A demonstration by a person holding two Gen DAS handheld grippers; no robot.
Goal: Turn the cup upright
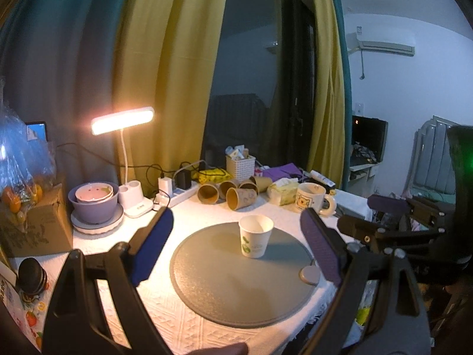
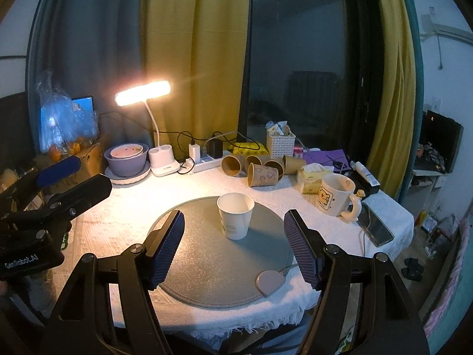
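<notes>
A white paper cup [image 1: 256,236] with a green print stands upright, mouth up, on the round grey mat [image 1: 230,290]. It also shows in the right wrist view [image 2: 235,219] on the mat [image 2: 212,269]. My left gripper [image 1: 236,222] is open and empty, its blue pads wide apart in front of the cup without touching it. My right gripper [image 2: 235,219] is open and empty, pads either side of the cup but nearer the camera. The left gripper also shows at the left of the right wrist view [image 2: 71,174].
Several brown paper cups [image 2: 260,168] lie on their sides at the back. A bear mug [image 2: 337,195], tissue pack [image 2: 313,177], phone [image 2: 375,227], white basket [image 2: 280,145], lit desk lamp [image 2: 143,93], purple bowl [image 2: 125,159] and power strip [image 2: 204,159] surround the mat.
</notes>
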